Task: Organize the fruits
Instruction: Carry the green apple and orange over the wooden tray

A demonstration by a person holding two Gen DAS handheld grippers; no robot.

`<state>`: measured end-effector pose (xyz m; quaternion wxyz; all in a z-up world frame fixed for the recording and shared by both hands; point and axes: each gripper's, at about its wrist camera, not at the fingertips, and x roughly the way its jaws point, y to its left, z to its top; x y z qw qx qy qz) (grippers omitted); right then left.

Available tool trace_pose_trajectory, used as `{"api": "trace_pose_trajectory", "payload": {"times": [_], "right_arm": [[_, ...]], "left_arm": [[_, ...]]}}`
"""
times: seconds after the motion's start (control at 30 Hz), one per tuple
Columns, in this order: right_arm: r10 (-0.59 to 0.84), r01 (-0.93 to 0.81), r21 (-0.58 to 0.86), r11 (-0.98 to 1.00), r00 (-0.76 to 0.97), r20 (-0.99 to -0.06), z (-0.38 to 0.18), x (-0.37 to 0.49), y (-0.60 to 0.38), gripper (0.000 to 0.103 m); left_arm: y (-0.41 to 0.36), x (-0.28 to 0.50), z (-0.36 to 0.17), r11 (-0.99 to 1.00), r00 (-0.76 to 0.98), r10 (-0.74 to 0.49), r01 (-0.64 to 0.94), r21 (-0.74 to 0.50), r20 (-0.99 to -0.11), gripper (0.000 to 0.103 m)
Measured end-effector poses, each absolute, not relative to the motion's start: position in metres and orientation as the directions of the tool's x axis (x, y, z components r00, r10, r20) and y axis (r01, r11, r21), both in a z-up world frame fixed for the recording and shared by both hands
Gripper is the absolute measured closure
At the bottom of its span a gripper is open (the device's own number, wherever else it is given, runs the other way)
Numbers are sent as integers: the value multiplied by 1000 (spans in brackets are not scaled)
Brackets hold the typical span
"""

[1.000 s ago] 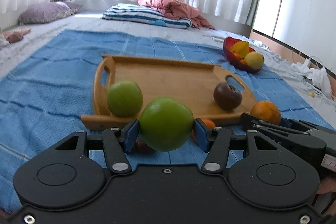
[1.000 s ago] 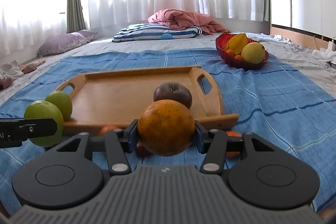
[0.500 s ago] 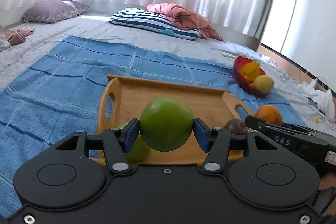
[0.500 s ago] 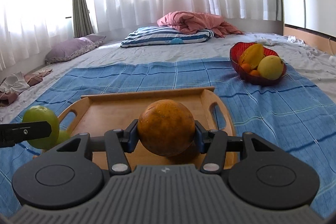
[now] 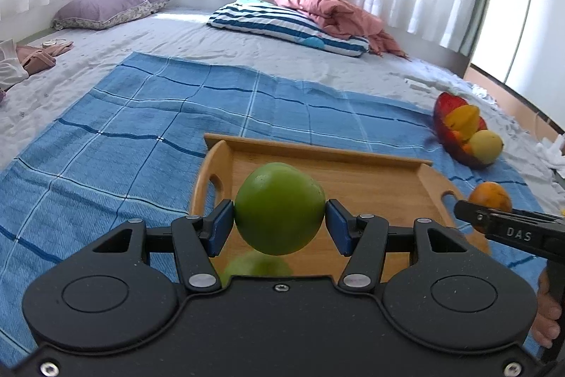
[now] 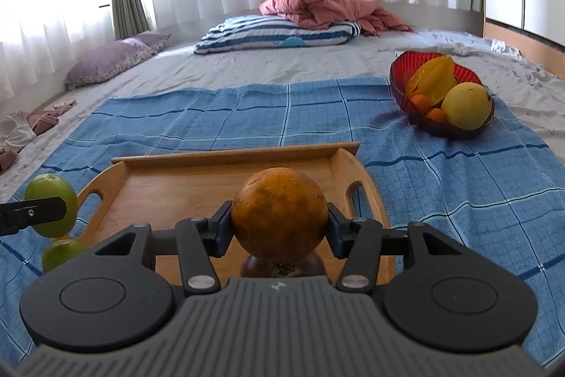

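Right now the left gripper (image 5: 279, 224) pinches a green apple (image 5: 279, 208) between its blue pads (image 5: 221, 225), one pad on each side, so the round fruit cannot roll out. The right gripper (image 6: 279, 228) squeezes an orange (image 6: 279, 213) the same way. Both fruits hang in the air above the near part of the wooden tray (image 6: 226, 155), which lies flat on a blue checked cloth (image 6: 459, 186). That looks like the spot where the fruits should go, since its raised edges would keep them from rolling off. A second green apple (image 6: 60, 254) sits low at the tray's left side, and a dark round fruit (image 6: 282, 265) rests just under the orange. Farther off to the right, well apart from the tray, a red bowl (image 6: 402, 73) holds yellow and orange fruits. I think the next job is to lower each fruit gently into a free spot.
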<state>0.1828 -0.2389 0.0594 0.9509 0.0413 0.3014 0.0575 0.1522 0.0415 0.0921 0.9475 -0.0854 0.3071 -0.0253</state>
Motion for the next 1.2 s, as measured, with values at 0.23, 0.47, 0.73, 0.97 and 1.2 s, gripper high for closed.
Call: {"api": "trace_pose_trajectory", "payload": {"times": [0.23, 0.47, 0.73, 0.97, 1.2], "right_arm": [[137, -53, 148, 988, 751, -646, 59, 215, -245, 47], [111, -57, 100, 993, 708, -698, 53, 240, -234, 47], [112, -49, 106, 993, 652, -750, 35, 256, -227, 47], [108, -54, 95, 994, 640, -760, 30, 261, -222, 47], [93, -52, 78, 996, 630, -771, 26, 265, -219, 47]], "left_arm": [[46, 186, 82, 985, 764, -91, -23, -169, -638, 48], [47, 209, 71, 986, 732, -84, -38, -163, -676, 48], [47, 220, 56, 987, 703, -69, -56, -153, -708, 48], [48, 222, 48, 987, 686, -56, -70, -143, -726, 48], [47, 221, 46, 988, 692, -50, -69, -135, -720, 48]]}}
